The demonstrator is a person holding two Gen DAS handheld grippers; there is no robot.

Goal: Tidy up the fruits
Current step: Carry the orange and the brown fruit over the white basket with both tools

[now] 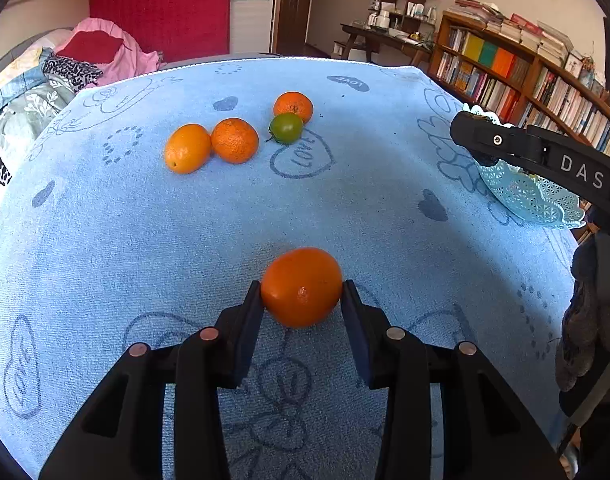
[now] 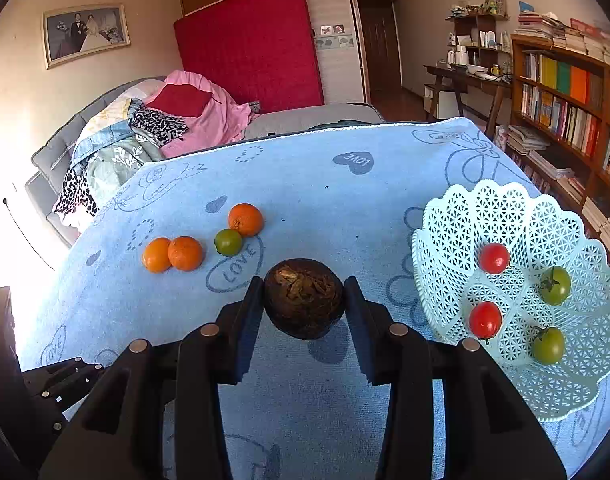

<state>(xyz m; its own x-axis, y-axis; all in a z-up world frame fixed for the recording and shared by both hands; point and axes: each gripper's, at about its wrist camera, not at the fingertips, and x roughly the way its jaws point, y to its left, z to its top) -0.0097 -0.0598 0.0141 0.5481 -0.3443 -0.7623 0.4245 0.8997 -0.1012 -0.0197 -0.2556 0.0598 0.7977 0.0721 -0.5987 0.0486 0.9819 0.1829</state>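
In the left wrist view, my left gripper (image 1: 301, 292) is shut on an orange (image 1: 301, 280) that rests on the blue towel (image 1: 345, 208); both pads touch its sides. In the right wrist view, my right gripper (image 2: 303, 292) is shut on a dark brown round fruit (image 2: 303, 300), held a little above the towel with its shadow beneath. To its right, a pale lattice basket (image 2: 545, 396) holds two red tomatoes (image 2: 493, 258) and two green tomatoes (image 2: 555, 285). Three oranges (image 1: 235, 140) and a green tomato (image 1: 286, 128) lie together further back.
The black housing of the other gripper (image 1: 545, 152) crosses in front of the basket (image 1: 525, 200) in the left wrist view. A bed piled with clothes (image 2: 153, 132) lies beyond the table's far left edge. A bookshelf (image 2: 565, 100) stands on the right.
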